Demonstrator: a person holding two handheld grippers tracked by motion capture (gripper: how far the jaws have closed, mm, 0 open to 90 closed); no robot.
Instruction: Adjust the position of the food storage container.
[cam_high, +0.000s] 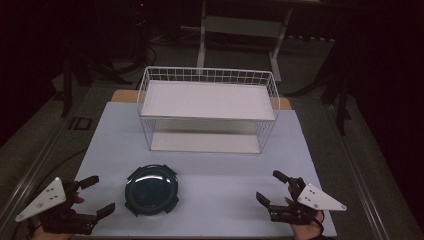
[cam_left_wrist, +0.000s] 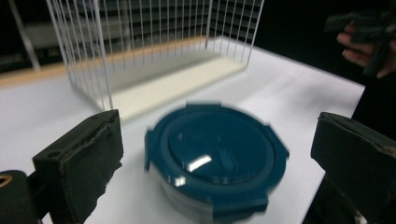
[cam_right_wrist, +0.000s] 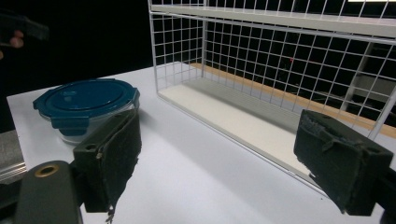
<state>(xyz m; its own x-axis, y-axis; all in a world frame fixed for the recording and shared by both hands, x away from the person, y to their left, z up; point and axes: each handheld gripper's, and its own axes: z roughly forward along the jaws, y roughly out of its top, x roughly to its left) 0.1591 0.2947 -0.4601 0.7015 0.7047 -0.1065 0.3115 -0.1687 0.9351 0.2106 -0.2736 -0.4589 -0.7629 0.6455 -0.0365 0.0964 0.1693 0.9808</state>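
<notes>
High view shows the left tongs (cam_high: 96, 196) at the near left edge of the white counter (cam_high: 220, 170), jaws spread wide with nothing between them, and the right tongs (cam_high: 272, 187) at the near right edge, spread just as wide and also holding nothing. Between the two, nearer the left tongs, a round container with a dark teal clip lid (cam_high: 151, 189) rests flat on the counter, touched by neither. Farther back stands a white wire rack (cam_high: 207, 110) with an upper shelf and a lower one, well apart from the container. Left gripper view looks straight over the container (cam_left_wrist: 215, 161), which lies just beyond the gap of its parted jaws, lid on and slightly blurred. Right gripper view has the container (cam_right_wrist: 86, 108) at its far left and the rack (cam_right_wrist: 280, 60) close ahead.
</notes>
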